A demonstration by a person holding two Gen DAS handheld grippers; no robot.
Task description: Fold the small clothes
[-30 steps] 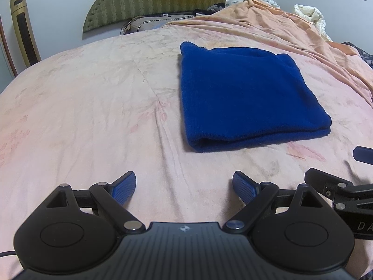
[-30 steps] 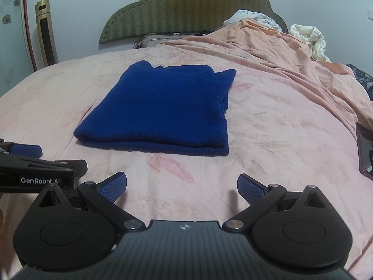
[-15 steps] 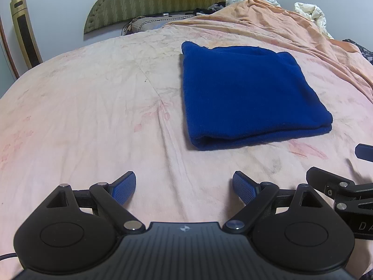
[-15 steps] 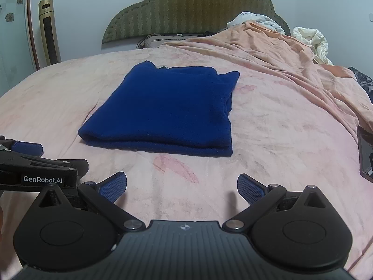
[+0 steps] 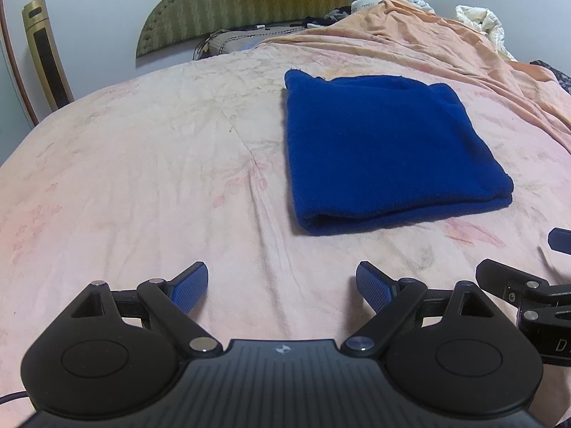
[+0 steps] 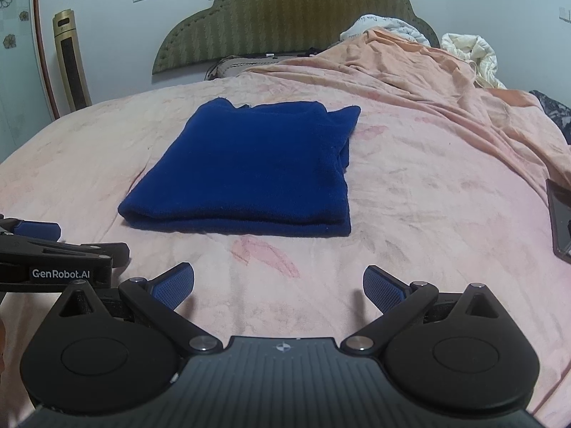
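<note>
Since the blue garment (image 5: 389,149) already lies as a flat, layered rectangle on the pink bedsheet (image 5: 142,164), folding looks essentially finished. It sits at one o'clock from the left gripper (image 5: 282,289), eleven o'clock from the right gripper (image 6: 278,287); both spread wide, empty.

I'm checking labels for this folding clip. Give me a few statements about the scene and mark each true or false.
1. The blue garment lies folded on the bed. True.
2. The left tool grips the garment. False: its jaws stand open and empty, short of the garment.
3. The right tool is open with nothing between its fingers. True.
4. The garment is red. False: it is dark blue.
5. A peach blanket is bunched on the bed's right side. True.
6. The garment hangs over the headboard. False: it lies flat on the bed, apart from the headboard.
</note>
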